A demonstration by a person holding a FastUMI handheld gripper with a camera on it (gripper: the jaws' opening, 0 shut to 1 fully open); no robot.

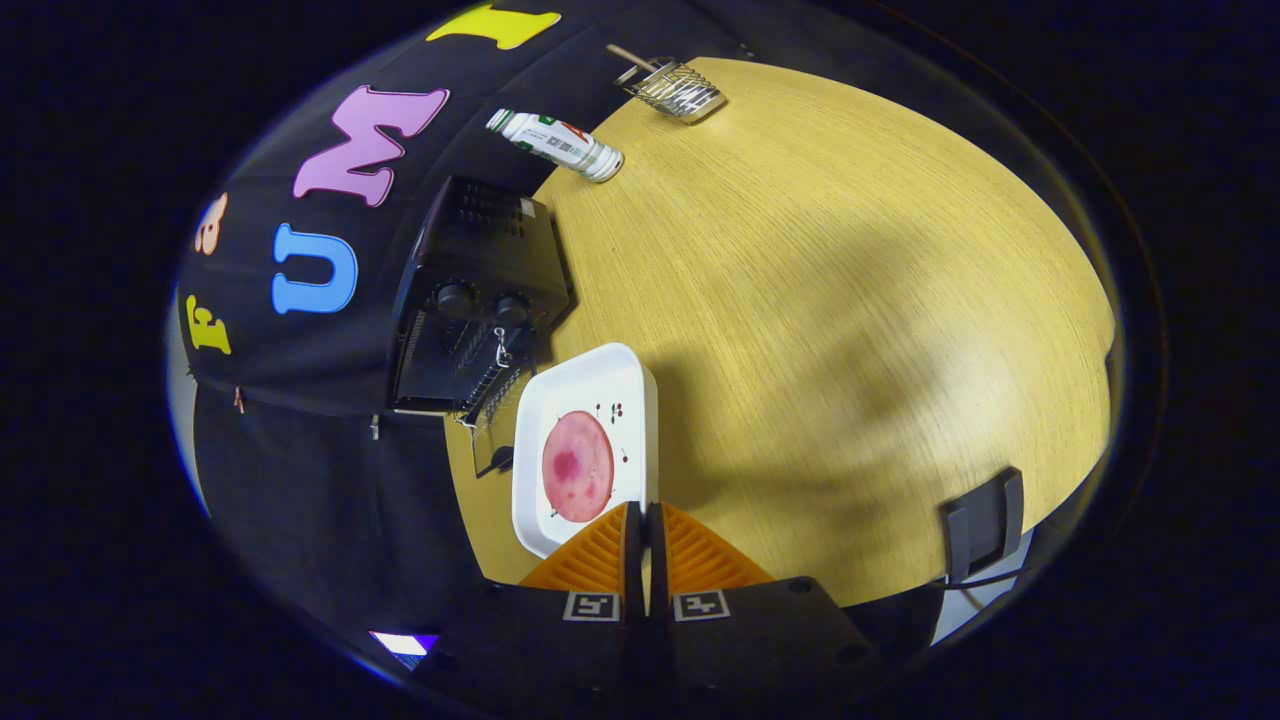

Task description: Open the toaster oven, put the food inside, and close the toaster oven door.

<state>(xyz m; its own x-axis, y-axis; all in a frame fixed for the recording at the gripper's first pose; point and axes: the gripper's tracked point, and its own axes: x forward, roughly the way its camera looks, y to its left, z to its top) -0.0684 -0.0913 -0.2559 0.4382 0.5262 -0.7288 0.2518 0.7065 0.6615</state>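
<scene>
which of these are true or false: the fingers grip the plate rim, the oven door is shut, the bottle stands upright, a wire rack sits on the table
1. The gripper has its fingers pinched on the white plate rim. True.
2. The toaster oven door is shut. False: it hangs open, just beyond the plate.
3. The bottle stands upright. False: it lies on its side.
4. A wire rack sits on the table. True, at the far edge.
5. The plate is bare. False: a round pink food slice lies on it.
</scene>
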